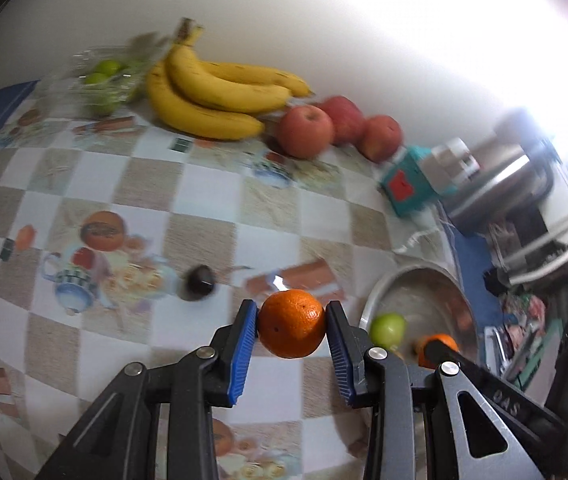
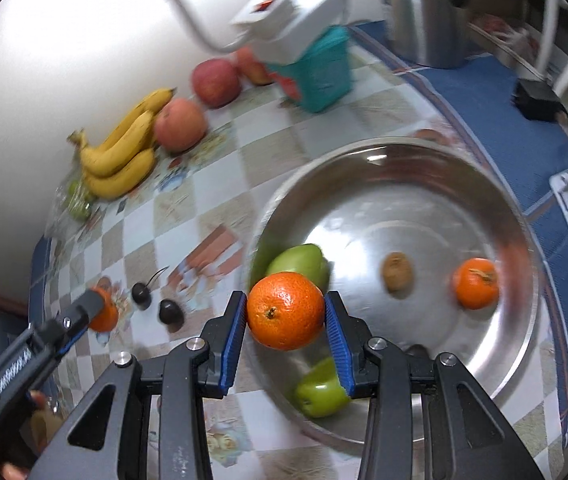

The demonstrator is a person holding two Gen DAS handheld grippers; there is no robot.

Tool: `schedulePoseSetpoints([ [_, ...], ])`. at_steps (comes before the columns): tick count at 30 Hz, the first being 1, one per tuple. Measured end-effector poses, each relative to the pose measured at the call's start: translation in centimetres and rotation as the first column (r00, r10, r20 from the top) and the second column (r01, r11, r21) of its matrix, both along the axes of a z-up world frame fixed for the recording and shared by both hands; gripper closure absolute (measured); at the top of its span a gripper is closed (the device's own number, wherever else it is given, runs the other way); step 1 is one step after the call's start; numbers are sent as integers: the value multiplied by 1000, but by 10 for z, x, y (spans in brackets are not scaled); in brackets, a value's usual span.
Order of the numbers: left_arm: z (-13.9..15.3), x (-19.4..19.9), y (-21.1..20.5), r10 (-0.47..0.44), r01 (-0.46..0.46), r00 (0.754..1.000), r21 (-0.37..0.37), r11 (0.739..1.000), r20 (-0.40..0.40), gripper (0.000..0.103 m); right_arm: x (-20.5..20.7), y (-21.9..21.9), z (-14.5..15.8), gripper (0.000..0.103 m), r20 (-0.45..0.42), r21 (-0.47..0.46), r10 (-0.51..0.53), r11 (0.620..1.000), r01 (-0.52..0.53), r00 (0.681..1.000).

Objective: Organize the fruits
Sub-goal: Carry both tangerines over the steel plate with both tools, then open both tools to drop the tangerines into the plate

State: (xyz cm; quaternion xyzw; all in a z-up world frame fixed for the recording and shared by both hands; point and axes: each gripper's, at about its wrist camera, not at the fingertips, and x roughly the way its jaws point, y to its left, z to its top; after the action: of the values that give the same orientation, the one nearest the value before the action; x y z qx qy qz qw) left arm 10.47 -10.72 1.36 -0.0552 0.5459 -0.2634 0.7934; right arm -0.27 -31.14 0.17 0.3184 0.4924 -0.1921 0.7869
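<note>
Underneath, checkered tablecloth [image 1: 212,236], white wall [image 1: 324,20]

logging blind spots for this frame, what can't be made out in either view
- Left wrist view: green fruit in a clear bag is blurred; count unclear.
- Left wrist view: steel bowl is half hidden by the left gripper.
- Right wrist view: lower green apple is partly behind the right gripper.
- Right wrist view: third red apple is mostly behind the teal box.
</note>
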Motion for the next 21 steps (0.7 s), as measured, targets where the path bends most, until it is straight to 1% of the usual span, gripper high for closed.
schedulePoseSetpoints([
  [6,0,-21,-31,-89,89,996,16,996,6,65,-22,-27,-2,62,1,19,-92,996,92,996],
  [12,-4,-45,-62,-176,175,984,33,984,12,65,-37,-43,1,62,17,29,-141,990,141,990],
  [15,-6,-53,-73,-204,203,979,42,978,21,65,-44,-49,1,62,17,30,-164,986,163,986],
  [21,-11,-62,-86,-229,227,973,45,973,34,65,-49,-56,0,62,10,37,-187,982,187,982],
])
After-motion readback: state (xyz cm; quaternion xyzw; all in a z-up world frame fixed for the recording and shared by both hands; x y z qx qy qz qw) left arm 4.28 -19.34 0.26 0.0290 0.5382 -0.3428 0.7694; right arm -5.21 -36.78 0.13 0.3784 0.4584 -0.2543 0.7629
